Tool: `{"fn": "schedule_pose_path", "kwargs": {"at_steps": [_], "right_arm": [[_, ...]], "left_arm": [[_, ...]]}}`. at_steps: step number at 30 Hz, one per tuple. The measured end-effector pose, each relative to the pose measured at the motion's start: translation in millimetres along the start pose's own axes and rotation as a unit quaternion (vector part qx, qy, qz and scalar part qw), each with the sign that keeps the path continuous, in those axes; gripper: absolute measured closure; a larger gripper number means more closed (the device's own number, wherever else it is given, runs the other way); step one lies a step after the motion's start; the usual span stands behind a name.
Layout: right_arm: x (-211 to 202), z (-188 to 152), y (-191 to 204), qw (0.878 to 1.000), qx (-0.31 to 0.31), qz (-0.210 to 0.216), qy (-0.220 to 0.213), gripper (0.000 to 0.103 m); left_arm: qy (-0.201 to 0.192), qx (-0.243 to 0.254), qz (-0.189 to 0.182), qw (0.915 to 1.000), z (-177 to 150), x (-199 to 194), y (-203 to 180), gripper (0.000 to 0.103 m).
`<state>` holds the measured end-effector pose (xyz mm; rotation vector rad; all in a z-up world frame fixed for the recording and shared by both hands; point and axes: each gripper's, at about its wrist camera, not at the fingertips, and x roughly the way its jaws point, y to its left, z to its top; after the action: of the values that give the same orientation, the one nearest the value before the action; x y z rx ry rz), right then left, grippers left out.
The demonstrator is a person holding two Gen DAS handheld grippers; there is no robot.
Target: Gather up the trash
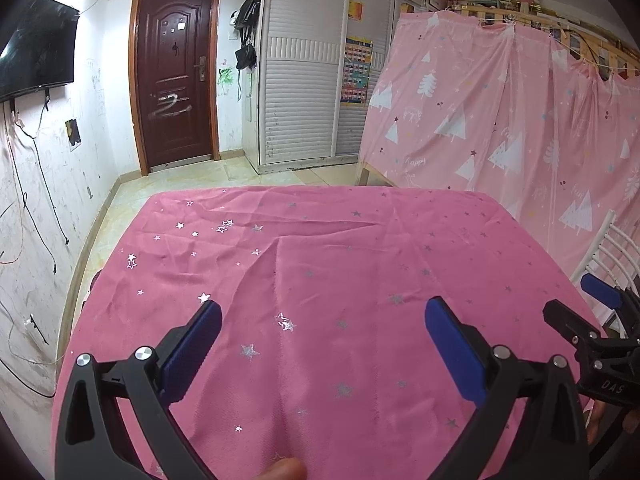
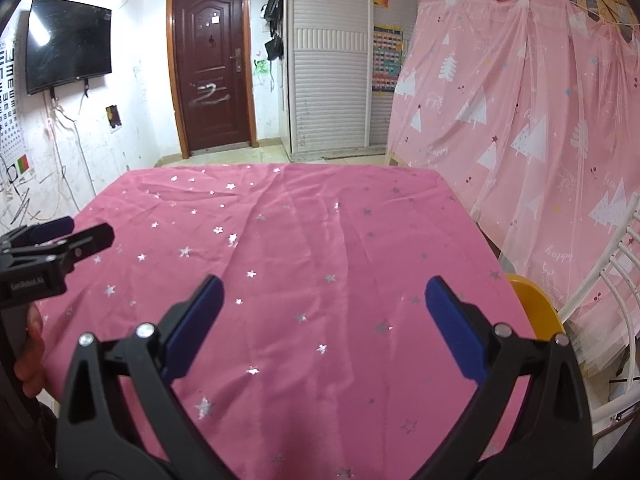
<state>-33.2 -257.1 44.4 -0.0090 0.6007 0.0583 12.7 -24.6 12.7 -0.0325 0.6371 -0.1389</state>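
Observation:
No trash shows in either view. A table under a pink cloth with silver stars [image 1: 320, 264] fills the middle of both views [image 2: 304, 248]. My left gripper [image 1: 324, 308] is open and empty, held above the near part of the cloth. My right gripper [image 2: 324, 288] is open and empty, also above the near part of the cloth. The right gripper shows at the right edge of the left wrist view [image 1: 592, 312]. The left gripper shows at the left edge of the right wrist view [image 2: 60, 240].
A pink curtain with white trees [image 1: 520, 120] hangs close on the right. A white chair [image 2: 608, 280] and a yellow seat [image 2: 536, 304] stand at the table's right side. A brown door [image 1: 176, 76], white shutter cabinets [image 1: 304, 80] and a wall TV [image 2: 68, 44] lie beyond.

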Motion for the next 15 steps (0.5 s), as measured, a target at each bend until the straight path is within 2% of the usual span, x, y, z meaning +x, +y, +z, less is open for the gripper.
{"fn": "schedule_pose_path", "kwargs": {"at_steps": [15], "right_arm": [[2.6,-2.1,3.7,1.000,-0.004,0.003,0.004,0.006]], "left_arm": [[-0.001,-0.003,0.005,1.0000,-1.6,0.2,2.4,0.008]]}}
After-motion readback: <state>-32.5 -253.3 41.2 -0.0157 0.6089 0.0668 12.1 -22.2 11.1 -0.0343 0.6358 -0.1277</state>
